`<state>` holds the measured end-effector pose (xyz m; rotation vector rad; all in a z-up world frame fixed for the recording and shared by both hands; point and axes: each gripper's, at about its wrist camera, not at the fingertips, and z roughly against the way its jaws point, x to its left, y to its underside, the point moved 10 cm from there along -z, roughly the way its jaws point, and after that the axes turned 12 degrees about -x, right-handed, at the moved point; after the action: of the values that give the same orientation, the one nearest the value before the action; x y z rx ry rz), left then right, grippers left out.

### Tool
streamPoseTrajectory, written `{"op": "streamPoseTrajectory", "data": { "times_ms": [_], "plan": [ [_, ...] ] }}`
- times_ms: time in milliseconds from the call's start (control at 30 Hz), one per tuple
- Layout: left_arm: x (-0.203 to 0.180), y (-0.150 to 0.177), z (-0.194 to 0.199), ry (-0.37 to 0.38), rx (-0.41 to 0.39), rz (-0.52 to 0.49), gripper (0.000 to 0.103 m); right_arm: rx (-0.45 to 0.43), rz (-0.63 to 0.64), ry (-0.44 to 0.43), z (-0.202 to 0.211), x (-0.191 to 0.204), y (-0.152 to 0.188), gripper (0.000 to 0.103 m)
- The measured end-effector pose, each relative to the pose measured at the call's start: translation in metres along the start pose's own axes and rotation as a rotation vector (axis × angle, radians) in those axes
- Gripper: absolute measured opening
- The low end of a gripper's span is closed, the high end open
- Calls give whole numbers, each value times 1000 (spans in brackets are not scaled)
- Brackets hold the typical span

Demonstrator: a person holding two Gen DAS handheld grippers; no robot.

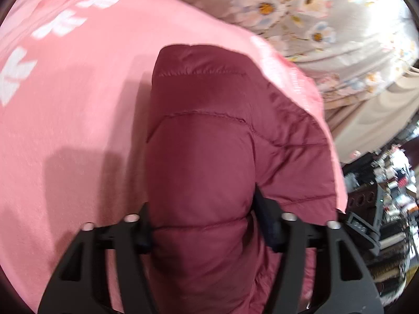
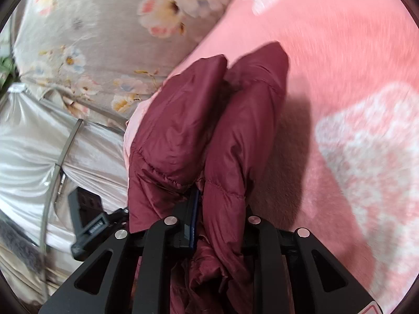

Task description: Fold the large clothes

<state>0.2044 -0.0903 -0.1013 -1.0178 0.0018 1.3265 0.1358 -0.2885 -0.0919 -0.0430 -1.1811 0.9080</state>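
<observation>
The maroon puffer jacket (image 1: 209,157) lies on a pink blanket (image 1: 65,117) with white printed patterns, and both tools have hold of it.

In the left wrist view, the left tool (image 1: 207,233) has its two fingers pressed against either side of a thick padded fold of the jacket, the jaws about half open around that bulk. The jacket runs from 6 o'clock up to its rounded end near the picture's centre. From 7 to 11 o'clock the blanket is bare and flat, with only the tool's shadow on it. At 1 to 3 o'clock the blanket's edge falls away just beside the jacket; beyond it lies a grey floral sheet (image 1: 327,26), and at 3 to 4 o'clock a cluttered dark area.

In the right wrist view, the right tool (image 2: 220,225) is nearly closed, pinching a thinner layer of the jacket (image 2: 209,130), whose two puffed lobes extend toward 12 o'clock. From 1 to 5 o'clock the blanket (image 2: 340,78) is open. At 9 to 11 o'clock its edge meets the floral sheet (image 2: 91,39); silvery fabric (image 2: 31,144) sits at 8 to 9 o'clock.
</observation>
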Motion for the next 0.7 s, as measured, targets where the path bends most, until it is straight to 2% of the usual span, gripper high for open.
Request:
{"op": "streamPoseTrajectory", "data": {
  "times_ms": [133,333,467,600,700],
  "plan": [
    [-44,-14,29,40,-68,-117,47,-80,64,5,30,30,-14,17],
    [-111,-37,85,127,-191,-247,47,-233,205,-18,99,89,-47,17],
    [-158,-64,130,187,-300,-323,47,-335,307,-56,141,137,-69,17],
    [-185,-87,168,214,-399,-391,47,-414,398,-100,167,184,-90,17],
    [-194,-108,195,217,-472,-429,47,-448,446,-129,170,217,-103,17]
  ]
}}
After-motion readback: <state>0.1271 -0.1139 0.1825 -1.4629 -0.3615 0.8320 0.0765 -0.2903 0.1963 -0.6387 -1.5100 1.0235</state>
